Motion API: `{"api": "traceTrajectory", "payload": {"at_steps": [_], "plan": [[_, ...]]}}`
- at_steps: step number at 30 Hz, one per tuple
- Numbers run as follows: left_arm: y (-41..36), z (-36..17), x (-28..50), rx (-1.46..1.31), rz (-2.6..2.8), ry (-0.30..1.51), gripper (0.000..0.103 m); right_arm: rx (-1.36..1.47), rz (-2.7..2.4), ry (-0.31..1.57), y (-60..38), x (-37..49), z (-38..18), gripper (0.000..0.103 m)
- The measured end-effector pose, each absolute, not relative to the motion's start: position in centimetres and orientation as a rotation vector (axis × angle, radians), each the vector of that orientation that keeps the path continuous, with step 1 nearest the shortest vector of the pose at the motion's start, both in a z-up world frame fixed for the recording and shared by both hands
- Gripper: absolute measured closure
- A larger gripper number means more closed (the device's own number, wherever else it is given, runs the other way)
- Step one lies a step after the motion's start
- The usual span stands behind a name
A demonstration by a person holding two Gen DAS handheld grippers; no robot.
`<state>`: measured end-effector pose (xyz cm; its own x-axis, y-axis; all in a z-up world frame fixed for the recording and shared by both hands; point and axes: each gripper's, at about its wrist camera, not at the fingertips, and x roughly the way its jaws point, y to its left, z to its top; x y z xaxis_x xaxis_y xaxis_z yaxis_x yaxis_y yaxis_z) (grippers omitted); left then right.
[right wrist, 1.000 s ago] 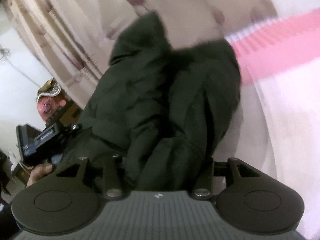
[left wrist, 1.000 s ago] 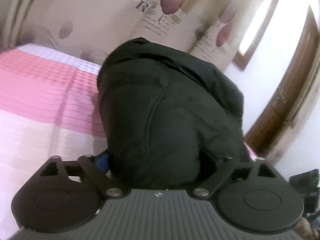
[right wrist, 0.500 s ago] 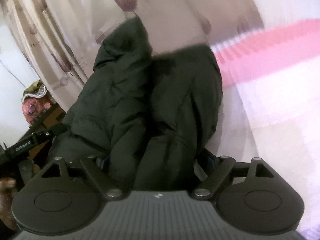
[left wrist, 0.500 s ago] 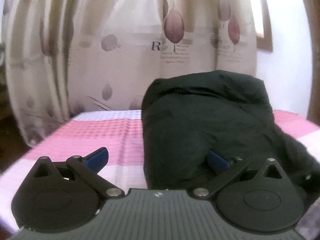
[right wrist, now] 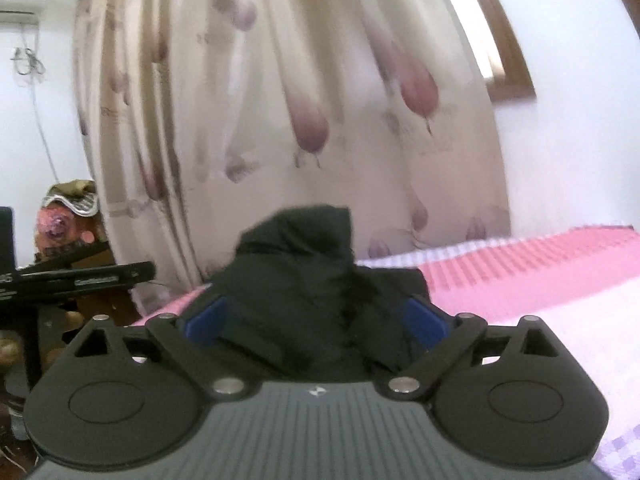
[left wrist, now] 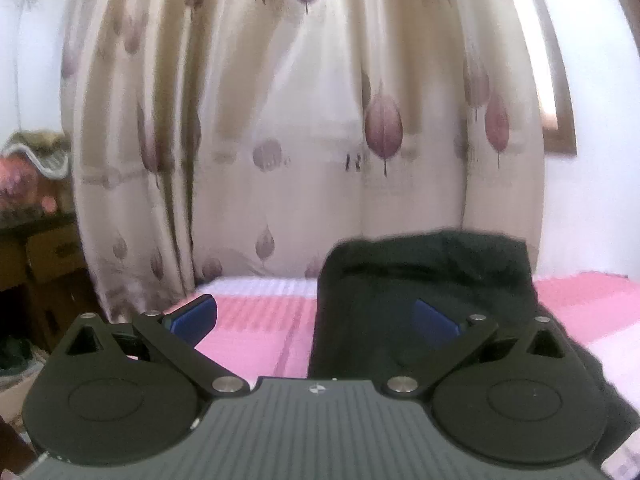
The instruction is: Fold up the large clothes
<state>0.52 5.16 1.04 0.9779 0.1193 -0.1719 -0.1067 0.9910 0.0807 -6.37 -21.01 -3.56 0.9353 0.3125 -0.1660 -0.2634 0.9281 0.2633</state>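
A dark green padded jacket (left wrist: pixel 424 276) lies bundled on the pink and white bed (left wrist: pixel 256 332). My left gripper (left wrist: pixel 312 320) is open and empty, low over the bed, with its blue right pad (left wrist: pixel 434 322) in front of the jacket. In the right wrist view the jacket (right wrist: pixel 304 280) rises in a peak between my right gripper's blue pads (right wrist: pixel 420 320). My right gripper (right wrist: pixel 314 322) is open, its jaws spread on either side of the cloth without clamping it.
A cream curtain with purple leaf prints (left wrist: pixel 304 120) hangs behind the bed. A wooden-framed window (left wrist: pixel 556 80) is at the right. Brown furniture with clutter (left wrist: pixel 36 216) stands at the left. The other gripper's black body (right wrist: pixel 76 276) shows at the left in the right wrist view.
Both grippers have opened and let go of the jacket, then tilted up and drawn back level with the bed. The jacket now rests on the bed.
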Motion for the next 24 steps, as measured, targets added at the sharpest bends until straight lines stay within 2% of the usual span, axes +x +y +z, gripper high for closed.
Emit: {"api": "traceTrajectory", "payload": {"at_steps": [7, 16, 24], "plan": [[3.7, 3.4, -1.9, 0.147, 0.157, 0.115, 0.000, 0.238, 0.337, 0.174, -19.9, -7.5, -1.7, 0.005], [4.2, 4.3, -2.4, 0.010, 0.025, 0.184, 0.000, 0.218, 0.324, 0.162, -19.3, -8.3, -1.3, 0.004], [3.8, 3.7, -2.4, 0.023, 0.025, 0.192, 0.000, 0.184, 0.285, 0.154, -18.7, -8.7, -1.5, 0.003]]}}
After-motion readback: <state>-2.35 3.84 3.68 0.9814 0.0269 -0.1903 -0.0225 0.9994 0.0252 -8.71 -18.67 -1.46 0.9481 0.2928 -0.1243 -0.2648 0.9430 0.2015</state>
